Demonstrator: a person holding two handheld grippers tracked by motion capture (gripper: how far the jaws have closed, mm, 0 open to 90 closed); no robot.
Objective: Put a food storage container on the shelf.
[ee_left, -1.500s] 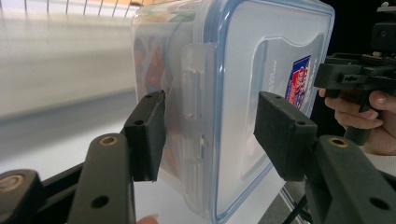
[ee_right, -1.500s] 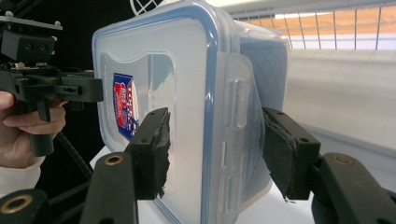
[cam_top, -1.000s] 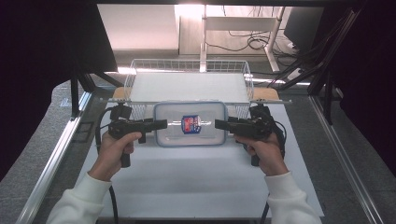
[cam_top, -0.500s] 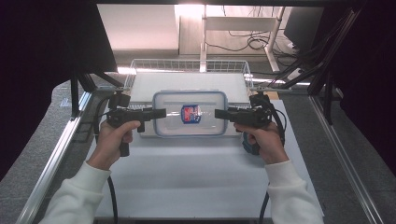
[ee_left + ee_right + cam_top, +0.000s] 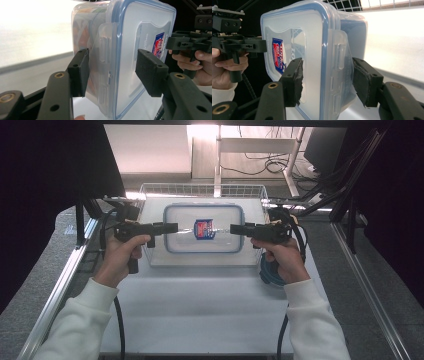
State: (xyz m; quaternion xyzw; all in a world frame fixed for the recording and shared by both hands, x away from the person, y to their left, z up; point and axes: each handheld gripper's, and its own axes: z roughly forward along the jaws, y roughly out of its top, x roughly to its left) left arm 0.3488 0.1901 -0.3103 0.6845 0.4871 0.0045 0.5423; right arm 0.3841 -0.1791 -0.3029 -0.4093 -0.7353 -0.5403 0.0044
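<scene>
Above table [image 5: 200,305] — container [image 5: 204,227] between tools

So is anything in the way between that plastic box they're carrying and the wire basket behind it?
Nothing visible is. The lidded box hangs clamped between the left gripper and right gripper, right at the wire basket. What shows of the basket's floor looks bare, though the box hides much of it.
</scene>
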